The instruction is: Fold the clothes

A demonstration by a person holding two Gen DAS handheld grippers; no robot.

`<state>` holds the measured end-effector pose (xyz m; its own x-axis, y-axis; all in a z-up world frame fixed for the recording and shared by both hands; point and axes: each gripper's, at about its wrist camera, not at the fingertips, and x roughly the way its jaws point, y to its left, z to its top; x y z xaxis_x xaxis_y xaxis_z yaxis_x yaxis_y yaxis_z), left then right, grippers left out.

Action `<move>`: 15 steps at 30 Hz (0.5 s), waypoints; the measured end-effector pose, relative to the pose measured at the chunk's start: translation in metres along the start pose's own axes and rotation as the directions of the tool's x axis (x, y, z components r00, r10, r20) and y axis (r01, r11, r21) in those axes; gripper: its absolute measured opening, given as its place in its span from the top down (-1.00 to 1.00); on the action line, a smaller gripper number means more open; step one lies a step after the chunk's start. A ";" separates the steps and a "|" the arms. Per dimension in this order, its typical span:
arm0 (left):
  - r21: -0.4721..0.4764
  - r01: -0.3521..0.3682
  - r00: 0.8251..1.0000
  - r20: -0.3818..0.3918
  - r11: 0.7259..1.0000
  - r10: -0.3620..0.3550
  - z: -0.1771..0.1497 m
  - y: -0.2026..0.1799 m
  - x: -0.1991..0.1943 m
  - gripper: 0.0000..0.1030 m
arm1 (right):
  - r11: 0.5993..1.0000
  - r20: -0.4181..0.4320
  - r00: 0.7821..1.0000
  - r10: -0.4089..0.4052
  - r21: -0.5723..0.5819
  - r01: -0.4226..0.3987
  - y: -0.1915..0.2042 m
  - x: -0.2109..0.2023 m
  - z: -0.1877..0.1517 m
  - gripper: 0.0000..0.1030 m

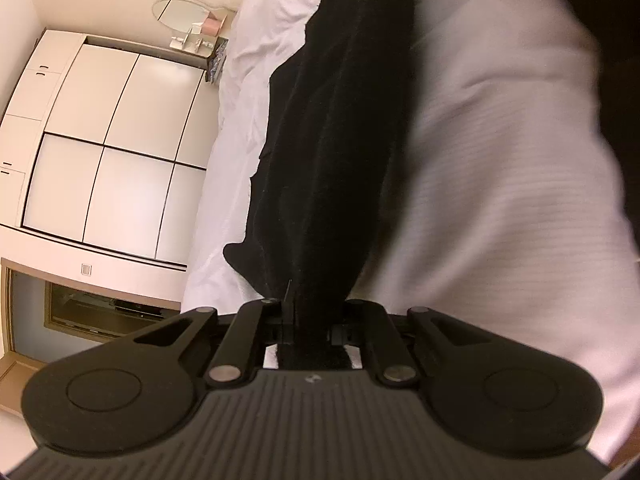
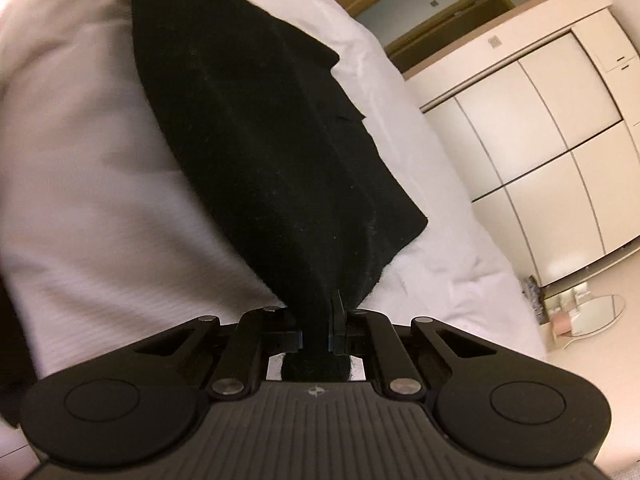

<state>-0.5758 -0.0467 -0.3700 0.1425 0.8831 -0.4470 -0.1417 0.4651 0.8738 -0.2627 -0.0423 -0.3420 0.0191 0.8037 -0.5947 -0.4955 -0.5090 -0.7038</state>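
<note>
Both my claws, left [image 1: 308, 320] and right [image 2: 320, 320], pinching black cloth [image 1: 332, 128]; thin bite probably slipping, dropping on bed [image 1: 500, 200].

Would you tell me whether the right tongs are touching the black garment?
Touching: the right wrist view shows the right tongs shut on the black garment.

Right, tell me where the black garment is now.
The black garment lies stretched across the white bed, clamped in both the left gripper and the right gripper; the white wardrobe stands beyond the bed's edge.
</note>
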 end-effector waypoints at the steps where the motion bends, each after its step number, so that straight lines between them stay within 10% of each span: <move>1: -0.005 0.009 1.000 0.002 1.000 -0.009 0.001 -0.005 -0.014 0.84 | 1.000 -0.002 1.000 0.014 -0.001 -0.014 0.005 -0.011 -0.002 0.85; 8: -0.021 0.075 0.997 -0.005 0.997 -0.075 0.002 -0.040 -0.100 0.81 | 0.993 -0.016 0.993 0.121 0.010 -0.120 0.050 -0.094 -0.013 0.84; 15: -0.035 0.158 0.987 0.034 0.987 -0.157 0.016 0.023 -0.111 0.81 | 0.970 0.024 0.972 0.236 0.049 -0.237 0.008 -0.122 0.002 0.84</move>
<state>-0.5795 -0.1349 -0.2976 0.1959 0.7967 -0.5718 -0.1517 0.6007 0.7850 -0.2705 -0.1438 -0.2740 -0.1191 0.6684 -0.7342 -0.5282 -0.6688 -0.5231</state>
